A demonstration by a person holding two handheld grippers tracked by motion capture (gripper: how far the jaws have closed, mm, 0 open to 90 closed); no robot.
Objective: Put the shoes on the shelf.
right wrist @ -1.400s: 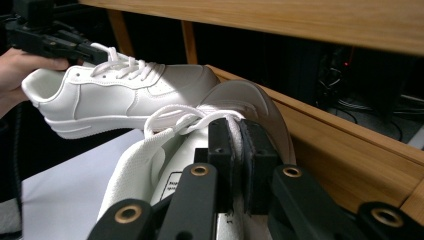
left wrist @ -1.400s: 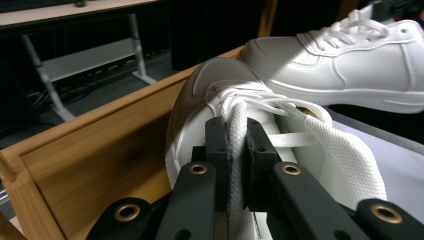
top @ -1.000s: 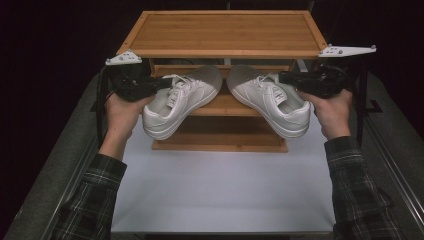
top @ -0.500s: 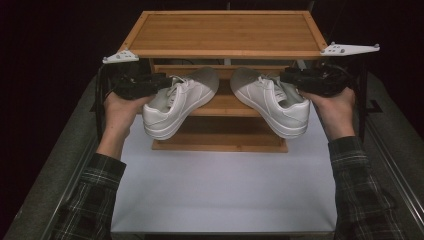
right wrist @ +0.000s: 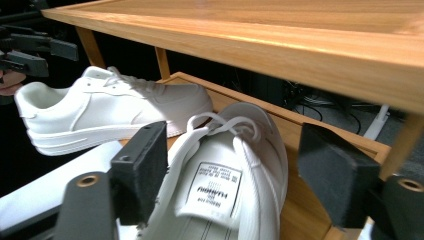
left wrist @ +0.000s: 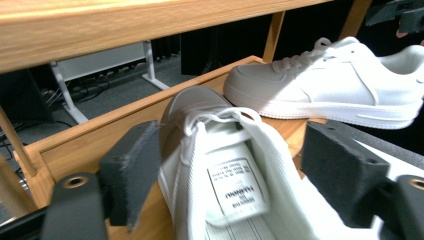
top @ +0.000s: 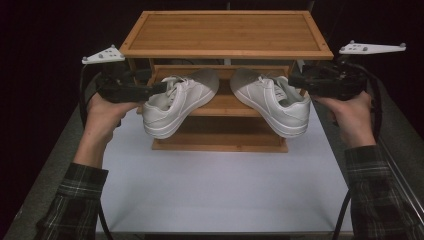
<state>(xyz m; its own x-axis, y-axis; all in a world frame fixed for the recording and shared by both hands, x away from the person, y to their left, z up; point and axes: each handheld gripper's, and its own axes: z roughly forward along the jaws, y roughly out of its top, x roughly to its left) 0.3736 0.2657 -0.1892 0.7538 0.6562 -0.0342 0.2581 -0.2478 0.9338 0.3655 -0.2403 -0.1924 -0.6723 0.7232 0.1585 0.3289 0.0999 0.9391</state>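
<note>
Darkness surrounds a pale, matte white table (top: 220, 190) with grey edges, and at its far edge stands a wooden shoe rack (top: 227, 32) of honey-coloured slats, its flat rimmed top shelf above a lower middle shelf.

Two white low-top sneakers of smooth leather-like material, with woven laces and thick rubber soles, have their toes over the middle shelf and their heels out over the rack's front edge. The left sneaker (top: 177, 102) angles toward the table's left edge at its heel; the right sneaker (top: 272, 102) angles toward the right edge. Their toes are near each other at the shelf's centre without touching.

The left gripper (top: 150, 90), black and blocky with a grey three-cornered plate, sits at the left sneaker's heel opening. In the left gripper view its two foam-faced jaws stand spread on either side of the sneaker's collar, the printed tongue label (left wrist: 237, 187) between them; whether the pads press the sneaker cannot be told. The right gripper (top: 300, 82) is at the right sneaker's heel in the same way, jaws set apart around the collar, its tongue label (right wrist: 215, 190) between them. The top shelf's front rail hangs close above both sneakers' toes.
</note>
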